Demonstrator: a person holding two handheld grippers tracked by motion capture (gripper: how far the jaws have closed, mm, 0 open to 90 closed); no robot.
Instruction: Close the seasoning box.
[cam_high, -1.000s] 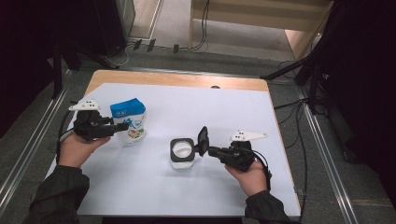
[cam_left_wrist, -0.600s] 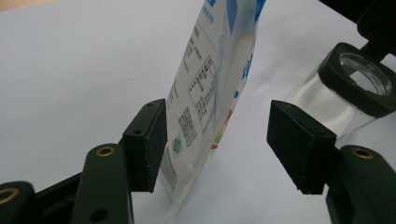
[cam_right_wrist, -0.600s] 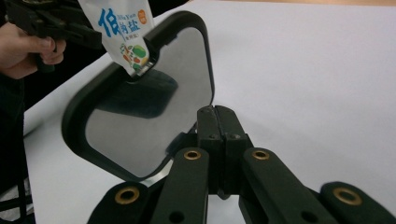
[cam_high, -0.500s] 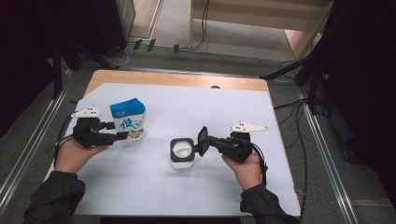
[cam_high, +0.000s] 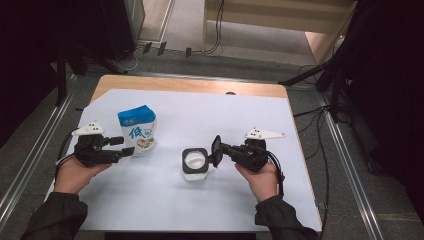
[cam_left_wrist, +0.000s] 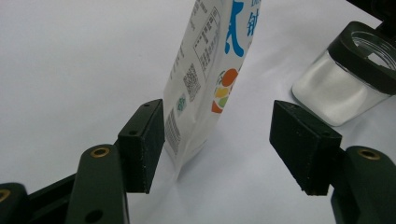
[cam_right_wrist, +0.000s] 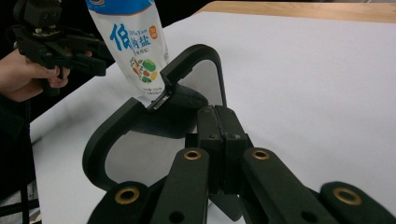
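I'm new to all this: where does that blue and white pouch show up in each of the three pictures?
High view: the pouch stands upright left of centre, at the left gripper's tips.
Left gripper view: its lower part rises at top centre, between the open jaws.
Right gripper view: it stands at top left, behind the black lid.
Shared landmark: the white sheet covering the table, under the pouch in all three.

Black grippers (cam_high: 131, 150) — dark, perhaps green, sleeves (cam_high: 55, 220).
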